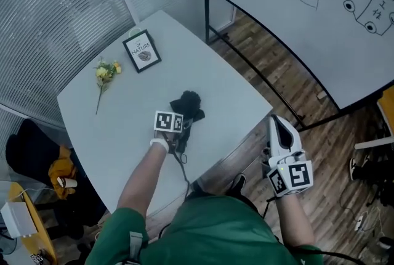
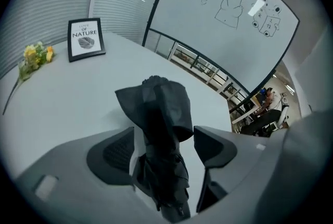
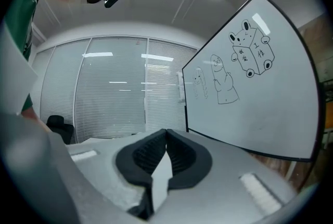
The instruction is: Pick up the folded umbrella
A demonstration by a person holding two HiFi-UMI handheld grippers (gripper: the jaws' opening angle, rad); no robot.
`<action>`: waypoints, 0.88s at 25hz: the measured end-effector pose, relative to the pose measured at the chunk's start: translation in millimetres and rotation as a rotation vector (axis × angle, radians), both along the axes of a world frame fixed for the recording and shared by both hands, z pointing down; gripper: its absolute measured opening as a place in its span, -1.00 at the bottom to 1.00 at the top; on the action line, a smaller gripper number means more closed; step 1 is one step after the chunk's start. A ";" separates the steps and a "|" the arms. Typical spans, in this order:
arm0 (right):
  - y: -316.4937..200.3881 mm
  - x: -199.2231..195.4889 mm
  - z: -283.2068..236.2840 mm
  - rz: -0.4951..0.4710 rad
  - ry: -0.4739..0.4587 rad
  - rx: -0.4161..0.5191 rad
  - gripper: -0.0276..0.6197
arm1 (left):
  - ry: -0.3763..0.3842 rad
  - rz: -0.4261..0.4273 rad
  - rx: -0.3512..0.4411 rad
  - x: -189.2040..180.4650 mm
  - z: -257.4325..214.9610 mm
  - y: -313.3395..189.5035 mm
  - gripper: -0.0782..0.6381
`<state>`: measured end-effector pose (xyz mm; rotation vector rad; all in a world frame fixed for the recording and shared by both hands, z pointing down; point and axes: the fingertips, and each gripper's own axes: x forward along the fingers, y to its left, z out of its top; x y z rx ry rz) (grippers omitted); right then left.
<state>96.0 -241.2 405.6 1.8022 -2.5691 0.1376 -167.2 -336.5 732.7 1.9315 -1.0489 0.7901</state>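
The folded black umbrella [image 1: 189, 107] lies on the white table [image 1: 117, 134], near its front right edge. My left gripper [image 1: 180, 132] is low over the umbrella's near end, tilted down at it. In the left gripper view the umbrella [image 2: 161, 113] runs lengthwise between the spread jaws of the left gripper [image 2: 165, 134], and a gap shows beside the right pad [image 2: 210, 147]. The left gripper is open. My right gripper [image 1: 277, 122] hangs off the table's right side above the wooden floor, pointing level. Its jaws are shut with nothing in them, as the right gripper [image 3: 166, 133] shows in its own view.
A framed print [image 1: 141, 50] and a sprig of yellow flowers [image 1: 104, 73] sit at the table's far side. A whiteboard on a black stand [image 1: 295, 5] runs along the right. A dark chair with an orange bag [image 1: 43, 162] stands at the left.
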 end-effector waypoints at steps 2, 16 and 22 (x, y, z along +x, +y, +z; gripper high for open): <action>-0.5 14.5 3.2 0.023 -0.005 -0.008 -0.91 | -0.012 0.001 -0.031 6.8 12.8 -1.5 0.19; 10.6 69.7 15.0 0.107 -0.008 -0.035 -0.91 | -0.282 -0.018 -0.068 15.0 52.3 -8.1 0.09; 14.8 57.7 19.4 0.075 0.000 -0.047 -0.91 | -0.210 -0.048 -0.061 13.4 50.5 -6.6 0.02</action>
